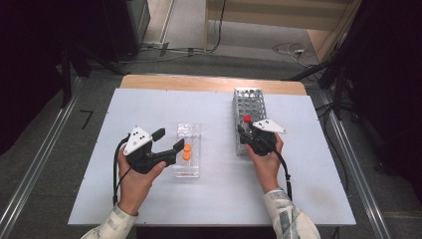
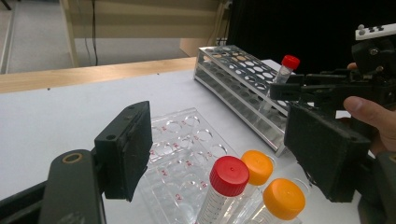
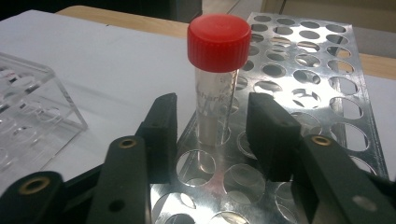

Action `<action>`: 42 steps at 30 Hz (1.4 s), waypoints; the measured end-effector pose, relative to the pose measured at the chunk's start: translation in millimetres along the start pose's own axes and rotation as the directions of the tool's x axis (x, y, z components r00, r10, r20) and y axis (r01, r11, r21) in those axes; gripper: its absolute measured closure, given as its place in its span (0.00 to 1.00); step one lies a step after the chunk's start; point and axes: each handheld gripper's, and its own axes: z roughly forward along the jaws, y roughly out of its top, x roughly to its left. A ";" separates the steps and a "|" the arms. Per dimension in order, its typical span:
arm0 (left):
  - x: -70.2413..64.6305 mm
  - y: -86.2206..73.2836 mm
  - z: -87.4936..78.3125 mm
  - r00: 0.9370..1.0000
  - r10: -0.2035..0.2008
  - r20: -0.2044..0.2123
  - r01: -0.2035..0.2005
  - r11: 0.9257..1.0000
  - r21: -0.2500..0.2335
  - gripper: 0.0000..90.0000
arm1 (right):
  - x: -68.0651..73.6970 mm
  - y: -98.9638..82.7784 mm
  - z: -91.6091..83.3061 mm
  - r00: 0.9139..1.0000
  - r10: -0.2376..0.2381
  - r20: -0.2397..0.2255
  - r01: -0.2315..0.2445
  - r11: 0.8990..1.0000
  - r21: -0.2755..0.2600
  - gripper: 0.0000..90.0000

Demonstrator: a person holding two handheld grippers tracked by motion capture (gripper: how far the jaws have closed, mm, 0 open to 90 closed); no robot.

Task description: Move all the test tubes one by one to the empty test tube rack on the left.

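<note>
Table (image 1: 149, 199): white top; both racks sit on its middle ground, the metal one nearer the right edge and far edge.
Metal rack (image 1: 249, 104): long, perforated, running toward the far edge; one tube stands in a hole at its near end.
Clear rack (image 1: 188, 130): left of the metal rack, apart from it; three capped tubes at its near end.
Left gripper (image 1: 168, 142): spread wide and empty, just left of the clear rack, above the orange-capped tubes (image 2: 271, 186) and a red-capped tube (image 2: 229, 176).
Right gripper (image 3: 212, 130): at the near end of the metal rack, jaws either side of the red-capped tube (image 3: 215, 74); gaps show on both sides, so not yet pinching.
Step in hand: judged to be seizing the standing tube.
Next move calls for: finishing the squeeze squarely on the tube wall below the cap, then lifting straight up, clear of the hole.
</note>
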 end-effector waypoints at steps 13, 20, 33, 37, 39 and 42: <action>-0.3 -0.4 0.0 1.000 0.005 -0.002 -0.005 1.000 0.005 0.27 | -0.5 4.4 -1.1 1.000 -0.014 -0.002 0.014 1.000 -0.020 0.79; 0.8 0.3 -1.2 1.000 0.000 -0.007 0.000 1.000 -0.004 0.26 | 1.9 22.3 -15.8 1.000 -0.026 -0.008 0.026 0.997 -0.069 0.79; -0.5 1.2 -2.3 1.000 -0.002 -0.007 0.002 1.000 -0.009 0.26 | 6.5 39.2 -43.9 0.997 -0.057 -0.045 0.051 0.991 -0.120 0.79; -1.4 2.0 -3.2 1.000 -0.007 -0.006 0.007 1.000 -0.015 0.27 | 9.6 36.0 -50.1 0.996 -0.068 -0.065 0.059 0.991 -0.121 0.79; -1.7 2.5 -3.7 1.000 -0.003 -0.003 0.003 1.000 -0.014 0.27 | 10.7 34.3 -53.4 0.994 -0.067 -0.084 0.056 0.991 -0.121 0.79; -2.6 2.7 -3.9 1.000 -0.001 -0.001 0.001 1.000 -0.012 0.27 | 12.0 32.1 -58.4 0.992 -0.061 -0.111 0.049 0.993 -0.111 0.79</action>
